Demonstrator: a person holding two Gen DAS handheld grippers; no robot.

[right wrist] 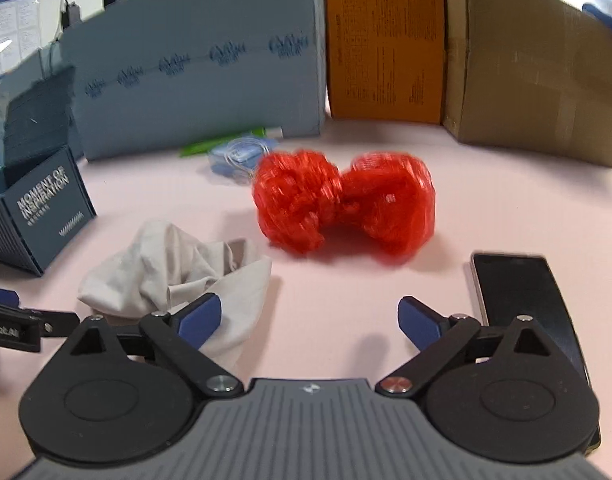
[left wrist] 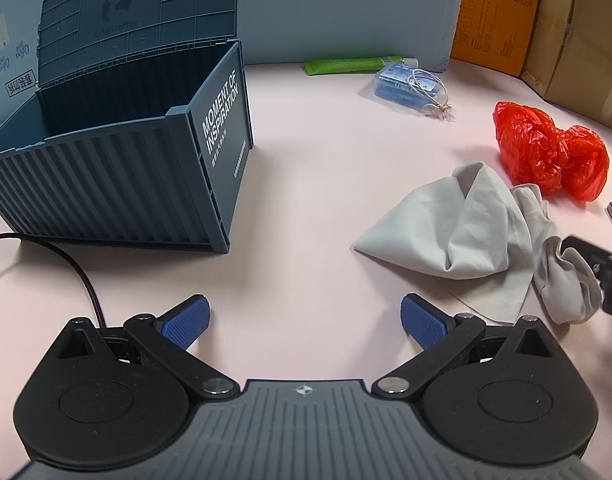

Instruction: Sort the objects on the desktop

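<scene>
A dark blue container-style storage box [left wrist: 118,184] stands with its lid up at the left; it also shows in the right wrist view as the same box [right wrist: 46,216]. A crumpled grey cloth [left wrist: 477,236] lies right of centre. Behind it sits a red plastic bag [left wrist: 545,152]. My left gripper [left wrist: 304,322] hovers open over bare pink desk. My right gripper [right wrist: 309,322] is open with nothing between its fingers; the grey cloth [right wrist: 174,276] lies at its left finger, the red bag [right wrist: 341,204] ahead, a black phone [right wrist: 521,296] beside its right finger.
A green tube [left wrist: 353,65] and a blue packet with a white cord [left wrist: 409,86] lie at the back by a blue carton wall [left wrist: 345,12]. Orange and brown cartons [right wrist: 465,56] close the back right. A dark cable [left wrist: 78,272] runs at the left.
</scene>
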